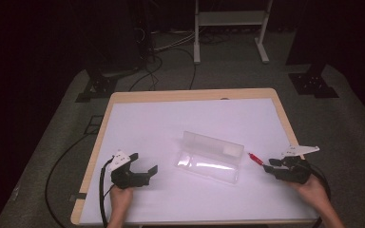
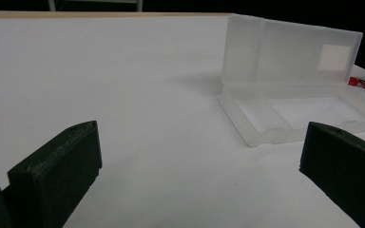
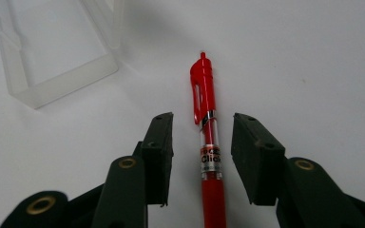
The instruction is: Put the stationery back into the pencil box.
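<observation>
A red pen (image 3: 208,137) lies on the white table, its clip end toward the clear plastic case (image 1: 210,157). My right gripper (image 3: 202,152) straddles the pen's barrel with a gap on each side; its pads are not touching it. In the high view the right gripper (image 1: 272,165) sits at the table's right with the pen (image 1: 255,159) poking out toward the case. The case lies open, lid raised, in the middle of the table and appears in the left gripper view as the case (image 2: 294,95). My left gripper (image 1: 145,167) rests at the front left, jaws wide open and empty.
The white table top (image 1: 171,118) has a wooden rim. Cables trail from both grippers off the front edge. A white stand (image 1: 230,23) and dark equipment bases stand on the floor behind the table.
</observation>
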Demonstrator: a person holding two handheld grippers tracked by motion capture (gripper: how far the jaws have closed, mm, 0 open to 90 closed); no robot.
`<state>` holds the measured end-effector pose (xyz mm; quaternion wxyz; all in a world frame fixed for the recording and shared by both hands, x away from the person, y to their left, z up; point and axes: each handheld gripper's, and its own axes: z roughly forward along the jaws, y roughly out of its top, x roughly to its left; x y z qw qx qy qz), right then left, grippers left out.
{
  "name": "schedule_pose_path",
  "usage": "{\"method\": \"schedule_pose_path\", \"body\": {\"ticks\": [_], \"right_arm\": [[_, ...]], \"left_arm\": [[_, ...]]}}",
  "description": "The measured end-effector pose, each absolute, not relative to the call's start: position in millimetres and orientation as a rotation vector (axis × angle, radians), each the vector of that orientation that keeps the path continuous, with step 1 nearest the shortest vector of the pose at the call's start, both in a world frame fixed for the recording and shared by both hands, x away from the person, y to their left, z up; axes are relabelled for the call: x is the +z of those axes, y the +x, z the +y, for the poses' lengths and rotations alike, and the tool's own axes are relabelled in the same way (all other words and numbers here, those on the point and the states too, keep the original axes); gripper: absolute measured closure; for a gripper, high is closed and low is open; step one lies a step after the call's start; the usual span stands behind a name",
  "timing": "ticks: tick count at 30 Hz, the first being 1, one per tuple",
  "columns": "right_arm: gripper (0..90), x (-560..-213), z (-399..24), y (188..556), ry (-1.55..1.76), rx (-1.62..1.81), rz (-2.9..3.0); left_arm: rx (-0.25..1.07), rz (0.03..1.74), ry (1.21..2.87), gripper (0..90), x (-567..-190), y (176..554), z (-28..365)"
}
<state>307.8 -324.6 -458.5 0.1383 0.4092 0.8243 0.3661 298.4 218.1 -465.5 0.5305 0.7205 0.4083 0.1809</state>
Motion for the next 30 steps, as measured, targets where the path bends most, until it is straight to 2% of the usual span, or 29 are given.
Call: {"method": "schedule_pose_path", "body": {"ticks": [10,18,24,30], "right_arm": [[67.3,-464.8,-325.1,311.7,1.201,1.019,2.391],[70.8,-468.8,-323.5,313.4,1.199,0.991,2.396],[77.6,-470.8,-323.0,312.4,1.189,0.982,2.390],[78.5,-471.6,-324.0,312.4,1.190,0.995,2.384]], "left_arm": [[0.432,0.976,1.719,0.0,-465.5,298.4,218.1],[0.431,0.977,1.719,0.0,-465.5,298.4,218.3],[0.430,0.978,1.718,0.0,-465.5,298.5,218.3],[0.431,0.977,1.718,0.0,-465.4,298.4,218.3]]}}
